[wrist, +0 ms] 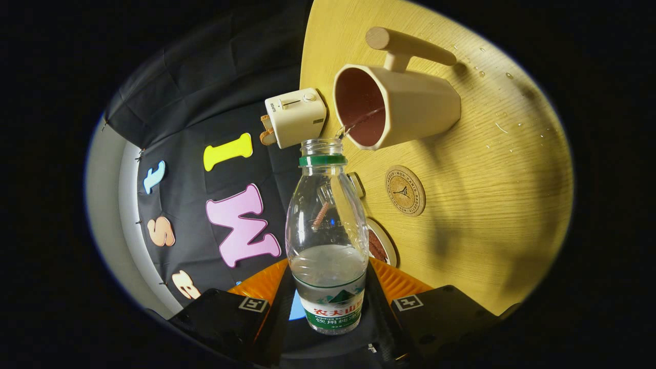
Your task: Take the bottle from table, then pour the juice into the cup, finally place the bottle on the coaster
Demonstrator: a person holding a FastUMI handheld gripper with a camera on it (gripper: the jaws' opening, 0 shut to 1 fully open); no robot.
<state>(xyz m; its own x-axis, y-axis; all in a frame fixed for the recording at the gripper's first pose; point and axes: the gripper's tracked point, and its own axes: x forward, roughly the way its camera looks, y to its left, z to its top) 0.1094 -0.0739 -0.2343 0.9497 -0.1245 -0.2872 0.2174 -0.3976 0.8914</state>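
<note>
— Gripping the bottle [328, 241], is it?

— Yes. The gripper [330, 307] has both fingers pressed on the lower part of the bottle, one on each side of the label band, so it is clamped there. The bottle is clear plastic with a green ring at the neck, its cap off, and some liquid sits in the end nearest the fingers.

— And the pour?

— The whole view is rolled over with the bottle. A thin stream leaves the open mouth and runs into the cup [394, 105], which is just beyond the neck. The cup is cream outside, dark red inside, with a long straight handle.

— Where is the coaster [405, 190]?

— On the wooden table [487, 205], near the cup and beside the bottle's shoulder, bare. Drops of liquid lie scattered on the table past the cup.

— Anything else?

— A small cream toaster [294, 117] stands next to the cup at the table's edge. Behind the bottle there is a pale dish [383, 245] with something brown on it, probably food; it is mostly hidden.
</note>
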